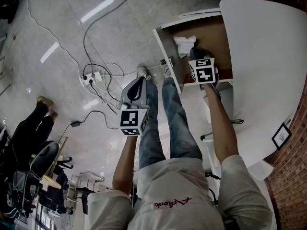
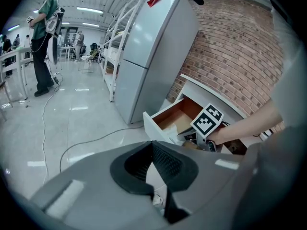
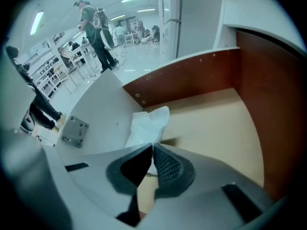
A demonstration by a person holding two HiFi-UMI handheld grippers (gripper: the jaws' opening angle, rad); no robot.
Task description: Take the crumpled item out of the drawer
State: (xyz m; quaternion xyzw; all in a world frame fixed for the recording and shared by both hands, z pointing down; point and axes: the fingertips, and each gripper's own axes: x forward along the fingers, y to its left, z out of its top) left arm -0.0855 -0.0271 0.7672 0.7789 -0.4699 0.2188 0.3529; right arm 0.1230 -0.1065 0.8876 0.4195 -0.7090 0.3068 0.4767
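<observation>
The drawer (image 1: 168,49) stands pulled out under a white desk. A white crumpled item (image 1: 184,43) lies at its near front corner. My right gripper (image 1: 193,51) reaches down into the drawer right beside it. In the right gripper view the jaws meet at the tips (image 3: 152,146) and pinch the lower edge of the crumpled item (image 3: 147,123), which rests against the drawer's white front wall (image 3: 103,114). My left gripper (image 1: 138,80) hangs over the floor, left of the drawer, jaws closed with nothing between them (image 2: 152,145). From its view the drawer (image 2: 160,124) and the right gripper's marker cube (image 2: 207,120) show.
A white curved desktop (image 1: 268,56) overhangs the drawer on the right. Cables and a power strip (image 1: 92,78) lie on the floor to the left. A tall fridge (image 2: 148,47) stands by a brick wall (image 2: 240,47). A person (image 2: 45,37) stands farther off.
</observation>
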